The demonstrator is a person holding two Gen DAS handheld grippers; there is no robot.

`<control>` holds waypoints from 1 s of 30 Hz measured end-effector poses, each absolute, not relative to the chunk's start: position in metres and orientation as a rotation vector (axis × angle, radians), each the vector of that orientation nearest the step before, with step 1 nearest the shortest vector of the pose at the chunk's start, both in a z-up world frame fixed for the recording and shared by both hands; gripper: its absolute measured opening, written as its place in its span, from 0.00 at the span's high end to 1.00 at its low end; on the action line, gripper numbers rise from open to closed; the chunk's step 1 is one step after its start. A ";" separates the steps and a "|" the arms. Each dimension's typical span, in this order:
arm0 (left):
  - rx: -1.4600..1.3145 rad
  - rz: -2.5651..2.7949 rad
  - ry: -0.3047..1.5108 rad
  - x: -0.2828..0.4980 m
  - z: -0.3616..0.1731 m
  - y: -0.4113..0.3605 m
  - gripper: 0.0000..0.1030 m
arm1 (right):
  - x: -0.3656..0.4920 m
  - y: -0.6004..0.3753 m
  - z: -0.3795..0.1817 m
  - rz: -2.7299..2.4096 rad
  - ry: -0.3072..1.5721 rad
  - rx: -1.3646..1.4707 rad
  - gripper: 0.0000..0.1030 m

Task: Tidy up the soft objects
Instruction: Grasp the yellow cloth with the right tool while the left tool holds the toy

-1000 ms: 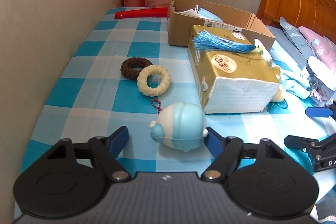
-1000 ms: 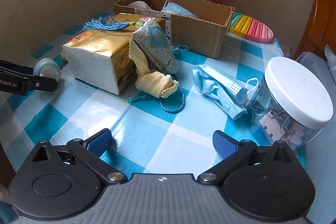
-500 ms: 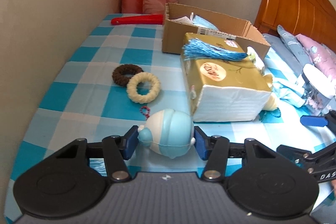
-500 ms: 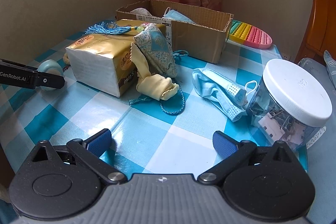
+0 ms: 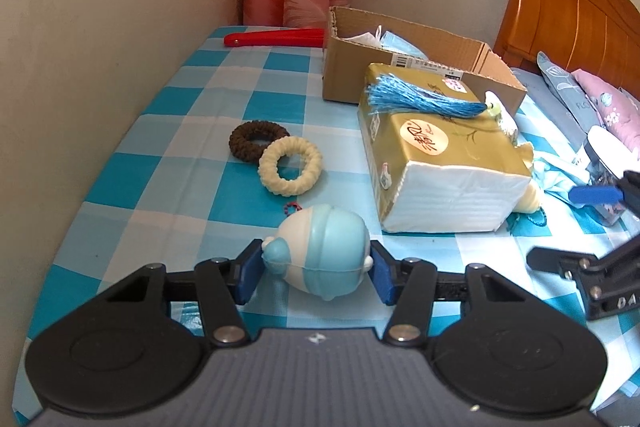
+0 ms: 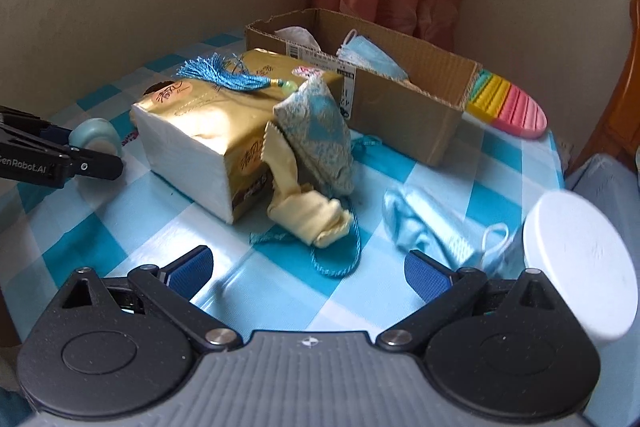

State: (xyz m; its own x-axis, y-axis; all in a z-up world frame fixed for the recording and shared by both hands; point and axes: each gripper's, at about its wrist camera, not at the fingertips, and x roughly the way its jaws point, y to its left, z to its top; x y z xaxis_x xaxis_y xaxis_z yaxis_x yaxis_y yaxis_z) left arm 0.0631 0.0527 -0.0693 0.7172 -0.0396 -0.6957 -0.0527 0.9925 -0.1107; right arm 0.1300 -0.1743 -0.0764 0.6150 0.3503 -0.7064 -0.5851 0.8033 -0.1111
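My left gripper (image 5: 317, 277) is shut on a soft blue-and-white round toy (image 5: 324, 251), its blue pads pressing both sides just above the checked tablecloth (image 5: 168, 163). The right wrist view also shows the toy (image 6: 96, 135) at the far left. My right gripper (image 6: 308, 269) stands open over the cloth with nothing between its fingers. Ahead of it lie a crumpled blue face mask (image 6: 424, 223), a yellow cloth (image 6: 312, 215) and a patterned blue pouch (image 6: 316, 131). A brown ring (image 5: 256, 141) and a cream ring (image 5: 290, 167) lie beyond the toy.
A gold tissue pack (image 5: 440, 163) with a blue tassel (image 5: 420, 101) on top lies mid-table, a cardboard box (image 5: 400, 75) holding masks behind it. A white-lidded jar (image 6: 576, 259) stands at the right, a rainbow pad (image 6: 508, 103) and a red handle (image 5: 276, 38) at the back. Walls close the left.
My left gripper's pads closed in from wide apart onto the blue-and-white toy. The right gripper shifted slightly and rolled, staying open.
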 end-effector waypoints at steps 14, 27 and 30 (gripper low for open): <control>-0.140 0.015 0.773 0.065 -0.069 0.054 0.47 | 0.151 -0.156 -0.074 0.609 0.713 -0.449 0.41; -0.133 0.010 0.773 0.064 -0.068 0.053 0.48 | 0.140 -0.161 -0.059 0.607 0.720 -0.404 0.57; -0.129 -0.001 0.774 0.062 -0.066 0.053 0.48 | 0.136 -0.162 -0.057 0.596 0.726 -0.408 0.57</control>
